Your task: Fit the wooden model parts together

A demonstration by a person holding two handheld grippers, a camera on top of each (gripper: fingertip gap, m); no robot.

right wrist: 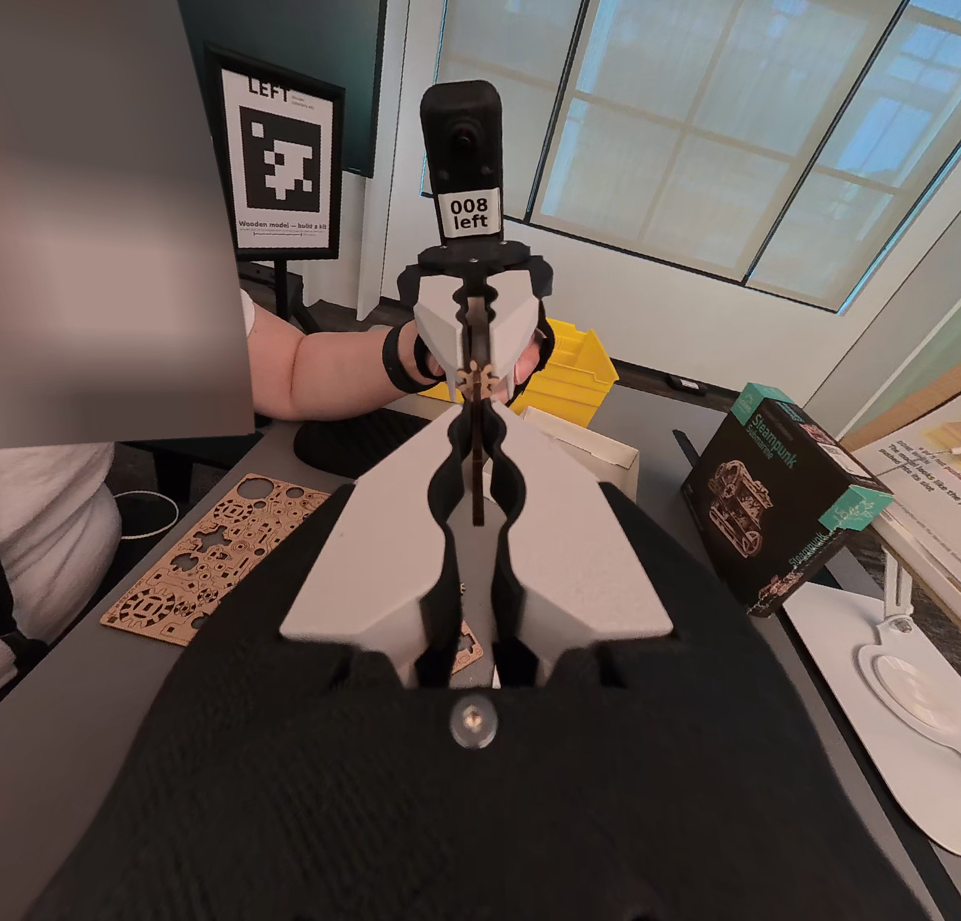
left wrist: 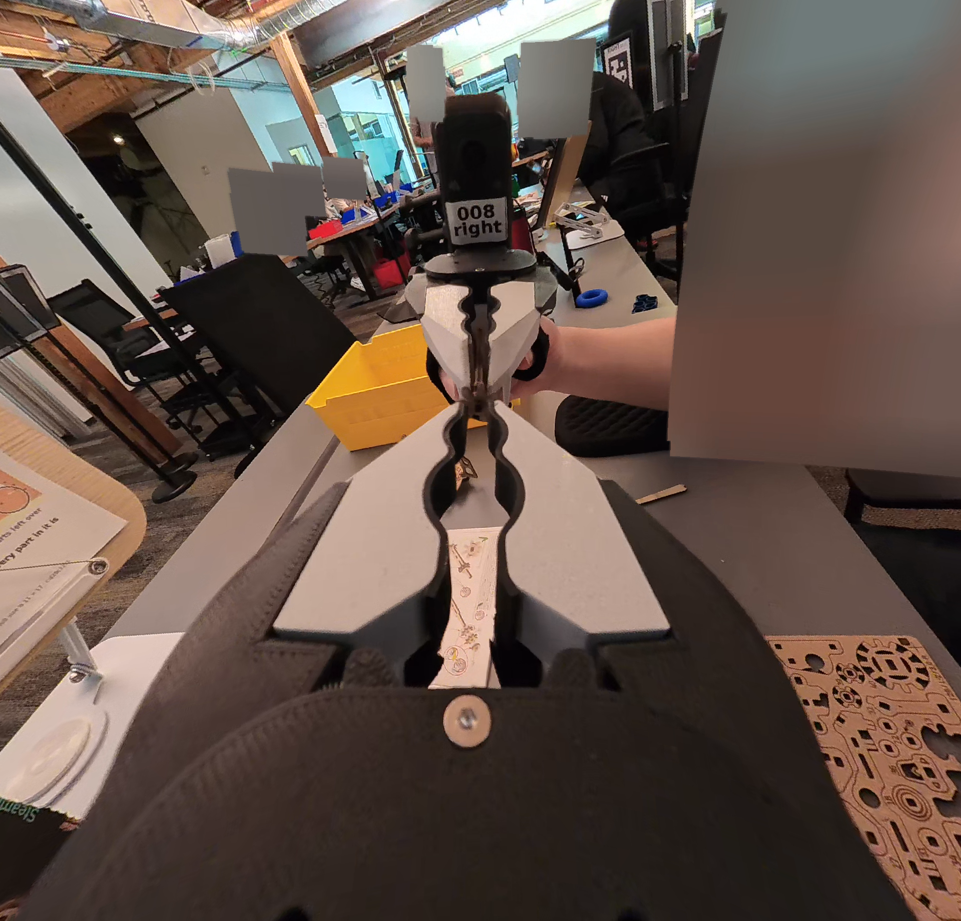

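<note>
Meeting tip to tip above the bench (left wrist: 728, 558), left tongs (left wrist: 476, 412) and right tongs (right wrist: 476, 412) each pinching a thin wooden part (right wrist: 474, 376); risks: misaligned slot, snapped tab, dropped piece at 6 o'clock.

The small wooden piece (left wrist: 476, 402) where the two grippers meet is too tiny to make out, and the left gripper (left wrist: 476, 411) tips cover part of it. The instruction sheet (left wrist: 470, 605) shows only as a strip between the fingers. The punched wooden sheet (left wrist: 884, 740) runs off the right edge. In the right wrist view, the right gripper (right wrist: 474, 411) body hides part of that sheet, and the thin dark strip (right wrist: 477, 480) is seen edge-on, shape unclear.
</note>
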